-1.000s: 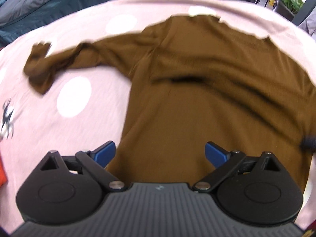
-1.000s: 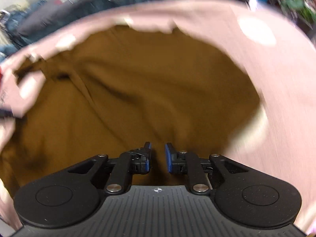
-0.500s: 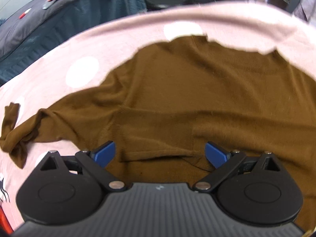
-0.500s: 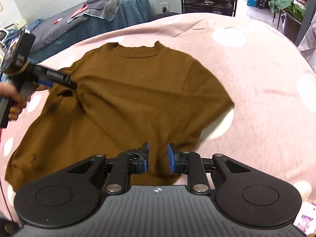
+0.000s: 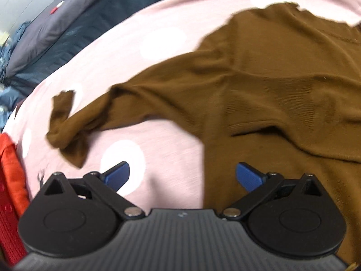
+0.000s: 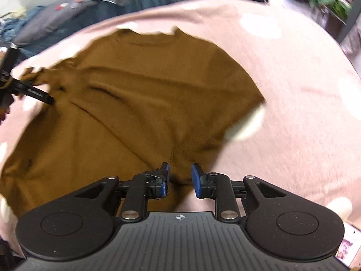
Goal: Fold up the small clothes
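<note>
The brown sweater [image 5: 270, 94] runs off the left view's right edge, its far collar smeared by blur.

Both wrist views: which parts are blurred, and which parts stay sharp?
Left wrist view: the brown sweater and pink cover are smeared, while the tongs stay sharp. Right wrist view: the cover's far edge and the room behind are blurred; the tongs are crisp.

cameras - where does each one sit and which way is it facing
Left wrist: on the left gripper, angled down at the brown sweater and its spread sleeve; wide-open blue fingers show.
Right wrist: on the right gripper, angled down at the sweater's near edge; its jaws are opening over the cloth, and the left gripper enters at far left.
Shared: the sweater and pink spotted cover.
</note>
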### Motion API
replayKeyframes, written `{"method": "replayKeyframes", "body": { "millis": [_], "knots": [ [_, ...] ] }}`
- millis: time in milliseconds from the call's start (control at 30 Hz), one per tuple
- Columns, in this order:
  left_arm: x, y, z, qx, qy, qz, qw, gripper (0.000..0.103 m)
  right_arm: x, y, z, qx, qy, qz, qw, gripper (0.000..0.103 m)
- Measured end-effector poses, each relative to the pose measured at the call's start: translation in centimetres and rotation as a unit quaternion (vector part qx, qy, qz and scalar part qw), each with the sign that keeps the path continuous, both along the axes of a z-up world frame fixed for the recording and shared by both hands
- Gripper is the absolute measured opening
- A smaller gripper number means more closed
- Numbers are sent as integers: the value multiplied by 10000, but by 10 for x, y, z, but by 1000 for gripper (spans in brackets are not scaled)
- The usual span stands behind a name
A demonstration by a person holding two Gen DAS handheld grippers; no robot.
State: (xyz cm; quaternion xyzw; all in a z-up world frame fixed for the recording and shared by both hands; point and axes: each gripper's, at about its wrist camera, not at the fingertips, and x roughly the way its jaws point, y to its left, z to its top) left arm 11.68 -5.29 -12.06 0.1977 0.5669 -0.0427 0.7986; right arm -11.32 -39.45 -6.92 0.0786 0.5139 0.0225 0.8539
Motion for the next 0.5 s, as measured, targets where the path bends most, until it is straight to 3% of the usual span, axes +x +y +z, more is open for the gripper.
{"method": "replayKeyframes", "body": {
  "millis": [167,267,400,500],
  "knots": [
    [-21,46,16,-41,-203,310,9993,103,-1,29,4,616,47,641,9960,47],
    [-30,82,17,-210,-241,813,9962,103,2,49,1,707,131,888,9934,49],
    [-29,134,22,-568,-373,1766,9819,102,15,74,2,734,78,1166,9904,50],
    [-19,170,33,-928,-524,2442,9638,102,18,89,6,716,29,1350,9883,51]
  ]
}}
